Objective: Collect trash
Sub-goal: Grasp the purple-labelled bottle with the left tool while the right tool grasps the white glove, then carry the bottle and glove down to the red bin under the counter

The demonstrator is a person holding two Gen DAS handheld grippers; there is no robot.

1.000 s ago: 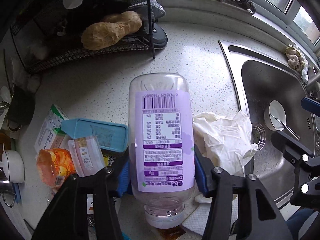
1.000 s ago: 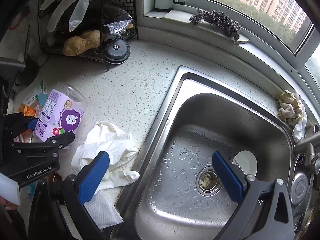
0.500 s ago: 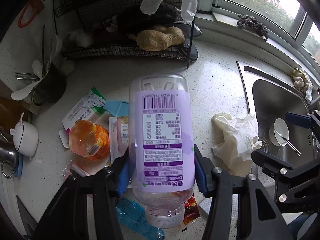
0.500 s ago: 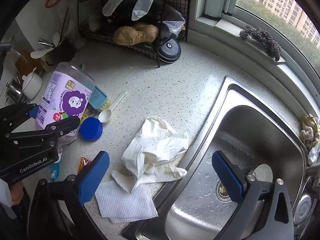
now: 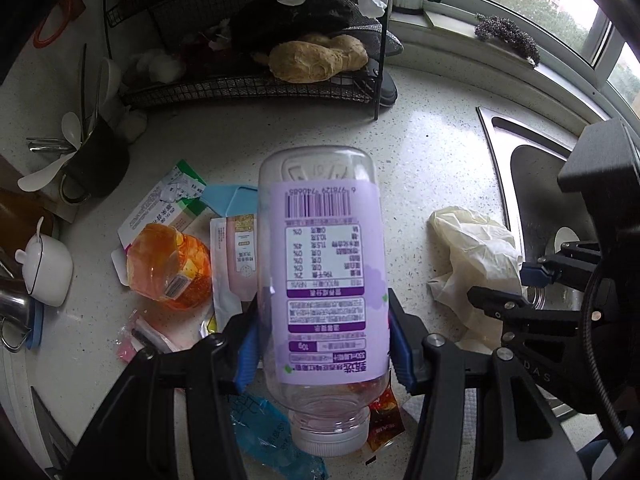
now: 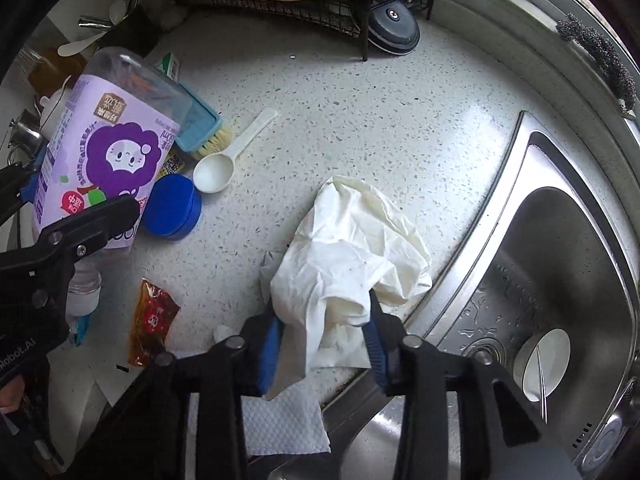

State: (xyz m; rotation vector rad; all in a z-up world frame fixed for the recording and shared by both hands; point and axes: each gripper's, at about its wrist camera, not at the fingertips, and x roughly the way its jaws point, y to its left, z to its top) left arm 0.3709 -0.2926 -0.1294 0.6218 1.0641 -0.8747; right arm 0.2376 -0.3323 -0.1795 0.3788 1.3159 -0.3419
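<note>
Speckled countertop (image 6: 360, 120) beside the sink (image 6: 560, 260), litter everywhere. Left gripper (image 5: 320, 344) clamps the purple-labelled bottle (image 5: 324, 264), while right gripper (image 6: 324, 340) is closing, pads squeezing the crumpled white glove (image 6: 352, 248).

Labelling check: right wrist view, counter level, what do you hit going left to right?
Purple-label bottle → blue lid → white scoop → crumpled white glove → sink.
</note>
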